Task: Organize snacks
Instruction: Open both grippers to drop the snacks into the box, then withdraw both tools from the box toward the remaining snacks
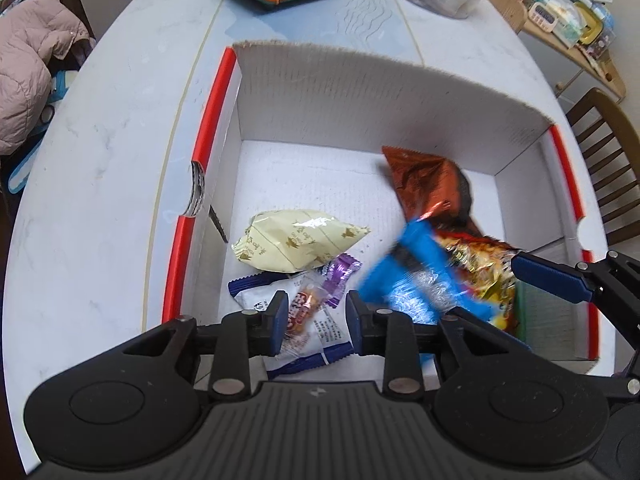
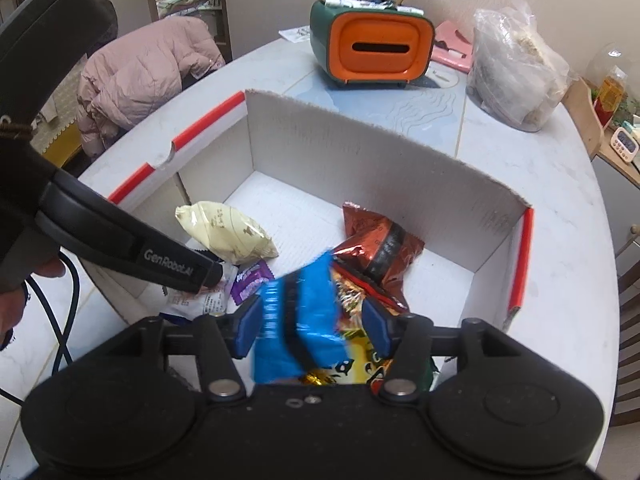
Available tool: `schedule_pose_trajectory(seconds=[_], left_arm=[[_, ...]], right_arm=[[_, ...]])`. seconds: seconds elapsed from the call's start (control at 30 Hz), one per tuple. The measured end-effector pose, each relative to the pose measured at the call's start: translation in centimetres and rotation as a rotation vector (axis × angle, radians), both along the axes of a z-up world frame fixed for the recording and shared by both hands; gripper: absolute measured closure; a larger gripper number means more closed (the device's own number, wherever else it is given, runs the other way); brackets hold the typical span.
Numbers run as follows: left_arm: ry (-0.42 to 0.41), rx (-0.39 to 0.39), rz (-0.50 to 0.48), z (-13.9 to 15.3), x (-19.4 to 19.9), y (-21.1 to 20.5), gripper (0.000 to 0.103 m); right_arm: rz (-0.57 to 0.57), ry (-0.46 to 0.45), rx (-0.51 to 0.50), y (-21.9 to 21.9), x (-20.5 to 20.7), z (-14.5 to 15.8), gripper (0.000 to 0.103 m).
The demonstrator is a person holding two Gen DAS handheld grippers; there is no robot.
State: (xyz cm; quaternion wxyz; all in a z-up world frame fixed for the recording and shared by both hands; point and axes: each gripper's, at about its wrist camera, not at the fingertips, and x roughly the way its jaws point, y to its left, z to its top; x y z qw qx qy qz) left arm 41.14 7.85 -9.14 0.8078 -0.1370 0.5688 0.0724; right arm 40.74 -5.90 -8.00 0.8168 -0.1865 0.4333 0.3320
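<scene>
A white cardboard box with red edges holds the snacks: a cream bag, a brown foil bag, a gold-orange bag, a purple candy and a white-blue packet. A blue packet is blurred in motion over the box. My left gripper is open above the white-blue packet. My right gripper is open with the blurred blue packet between its fingers, not gripped. The box also shows in the right wrist view.
An orange-green tissue holder and a clear plastic bag stand on the white table behind the box. A pink jacket lies off the left. A wooden chair stands at the right.
</scene>
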Motion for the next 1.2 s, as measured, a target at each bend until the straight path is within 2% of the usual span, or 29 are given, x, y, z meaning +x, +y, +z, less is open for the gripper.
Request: schedule_pose_trajectory(seconds=[0.1,0.17,0.33,0.43,0.73,0.77,0.8,0.87,1.0,1.1,1.2], left_arm=[[-0.033,0.012,-0.009,1.3,-0.8,-0.4,0.069],[-0.064,0.021,-0.014,2.3,-1.5,-0.8,0.059],[-0.133,0.029,-0.026,4.8,-3.2,-1.7,0.057],[-0.172,0.035,-0.021,6.1,-4.5,-2.1,0.051],[-0.269,0.026,-0.014,9.2,-9.2,-3.2,0.046],[-0.279,0.027,-0.012,9.4,-9.8,-3.4,0.044],[-0.288,0.03,-0.009,9.6,-10.3,-3.5,0.044],[-0.302,0.038,-0.008,10.0,-11.3,-3.8,0.043],[-0.321,0.037,0.002,10.4,-13.5,-4.2,0.043],[-0.333,0.053,-0.001,10.5,-14.9,-4.9,0.034],[-0.338,0.065,-0.002,10.4,-16.3,-5.5,0.032]], right_arm=[[-0.009,-0.006,0.029,-1.0,-0.3,1.0,0.048],[-0.012,-0.015,0.046,-1.6,-0.7,1.7,0.046],[-0.02,-0.032,0.09,-3.2,-2.0,3.6,0.045],[-0.016,-0.046,0.115,-4.1,-3.0,4.6,0.044],[-0.008,-0.08,0.207,-6.9,-6.5,7.5,0.041],[-0.011,-0.082,0.218,-7.2,-6.9,7.8,0.037],[-0.016,-0.087,0.229,-7.6,-7.2,8.0,0.027],[-0.017,-0.103,0.248,-8.2,-8.1,8.4,0.014],[0.011,-0.132,0.244,-8.8,-10.1,8.7,0.013],[0.028,-0.141,0.257,-9.3,-11.8,8.7,0.012],[0.033,-0.134,0.273,-10.0,-13.1,8.6,0.01]])
